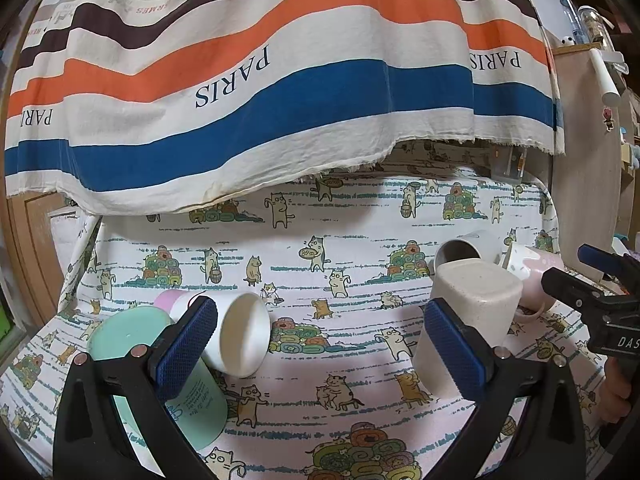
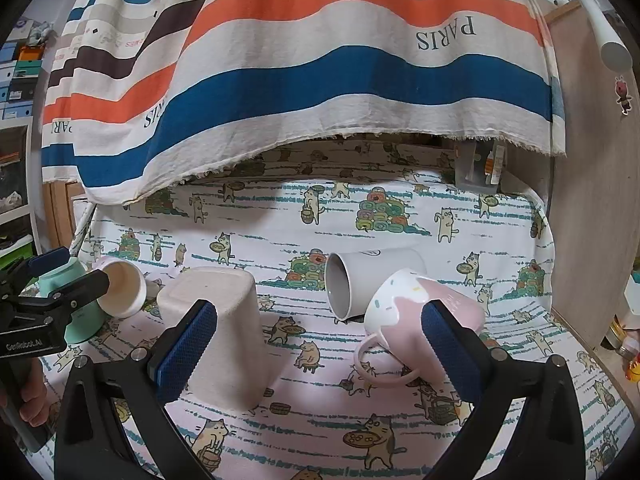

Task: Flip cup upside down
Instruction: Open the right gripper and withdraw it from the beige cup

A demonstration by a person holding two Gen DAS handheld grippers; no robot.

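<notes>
Several cups sit on the cat-print cloth. A beige speckled cup (image 2: 218, 332) stands upside down; it also shows in the left wrist view (image 1: 468, 320). A mint cup (image 1: 160, 368) stands upside down at left, with a white cup (image 1: 240, 334) lying on its side against it. A grey-white cup (image 2: 372, 280) lies on its side, and a pink-and-white mug (image 2: 420, 320) lies tilted against it. My left gripper (image 1: 320, 352) is open and empty between the white and beige cups. My right gripper (image 2: 320, 352) is open and empty between the beige cup and the pink mug.
A striped "PARIS" cloth (image 1: 280, 80) hangs over the back of the table. A wooden panel (image 2: 592, 200) stands at the right edge. A clear plastic box (image 2: 480, 168) sits at the back right. Shelves with boxes (image 2: 20, 80) stand at far left.
</notes>
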